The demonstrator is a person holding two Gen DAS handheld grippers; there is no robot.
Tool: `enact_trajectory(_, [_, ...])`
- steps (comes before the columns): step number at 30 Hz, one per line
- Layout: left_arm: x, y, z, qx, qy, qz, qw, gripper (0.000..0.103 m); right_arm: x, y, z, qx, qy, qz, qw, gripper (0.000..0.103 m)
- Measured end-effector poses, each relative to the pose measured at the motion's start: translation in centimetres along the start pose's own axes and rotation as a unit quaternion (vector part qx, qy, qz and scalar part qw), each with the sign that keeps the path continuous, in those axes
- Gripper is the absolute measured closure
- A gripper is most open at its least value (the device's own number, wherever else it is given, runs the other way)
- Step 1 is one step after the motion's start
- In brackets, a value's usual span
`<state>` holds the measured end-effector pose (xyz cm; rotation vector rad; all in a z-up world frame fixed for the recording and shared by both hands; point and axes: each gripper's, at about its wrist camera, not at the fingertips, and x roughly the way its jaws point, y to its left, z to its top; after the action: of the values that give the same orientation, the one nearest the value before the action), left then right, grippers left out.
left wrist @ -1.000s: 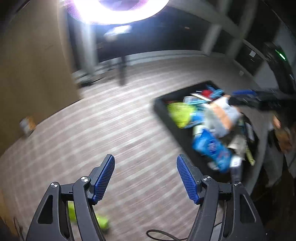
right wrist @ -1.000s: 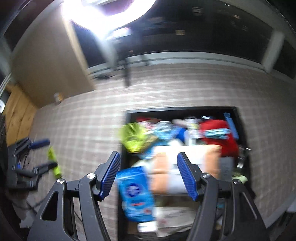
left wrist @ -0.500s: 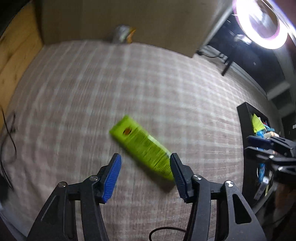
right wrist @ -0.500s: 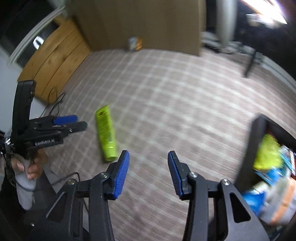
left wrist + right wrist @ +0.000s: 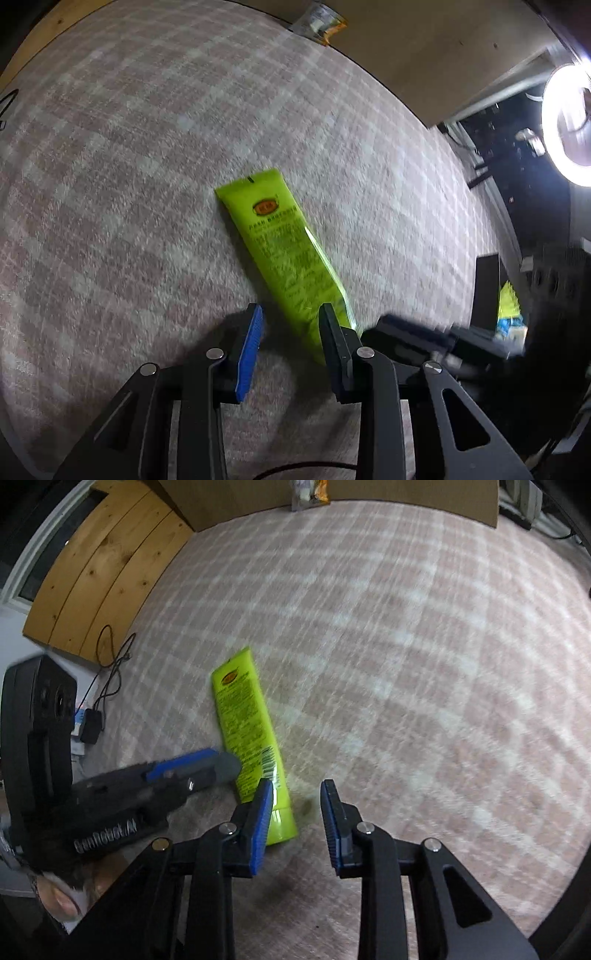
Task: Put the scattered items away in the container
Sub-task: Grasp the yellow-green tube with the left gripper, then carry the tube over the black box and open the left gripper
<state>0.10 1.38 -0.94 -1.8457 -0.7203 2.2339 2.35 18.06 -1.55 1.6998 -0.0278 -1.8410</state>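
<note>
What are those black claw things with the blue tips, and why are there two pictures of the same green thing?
They are grabbers that a person holds, one in each hand, and each has a camera looking out along its two fingers. That gives two views of one scene. The left gripper and the right gripper are both open and hold nothing. A green tube lies flat on the checked carpet, with both grabbers close to its near end. A small packet lies far off by the wall. The black container with tidied things waits at the right edge of the left view.
</note>
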Motion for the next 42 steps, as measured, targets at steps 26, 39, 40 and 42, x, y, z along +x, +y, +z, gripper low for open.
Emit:
enact_trajectory(26, [-0.8,-8.8,-1.2,0.083,-0.011,-0.018,0.9964,0.079,-4.3,-1.0,-2.2,0.045,-0.056,0.038,0.997,0.078])
enact_trajectory(39, [1.4,-26.0,-8.4,0.234,0.027,-0.070,0.9692,0.079,-16.7,-11.4,-11.5,0.154,-0.143,0.004,0.978,0.078])
enact_trajectory(40, [1.5,-27.5,-9.2,0.248,0.030,-0.074,0.9655,0.079,-17.7,-12.1,-12.4,0.162,-0.150,-0.001,0.975,0.078])
enact_trajectory(42, [1.6,-30.3,-10.6,0.271,0.033,-0.083,0.9585,0.079,-19.6,-13.3,-13.9,0.179,-0.165,-0.010,0.970,0.078])
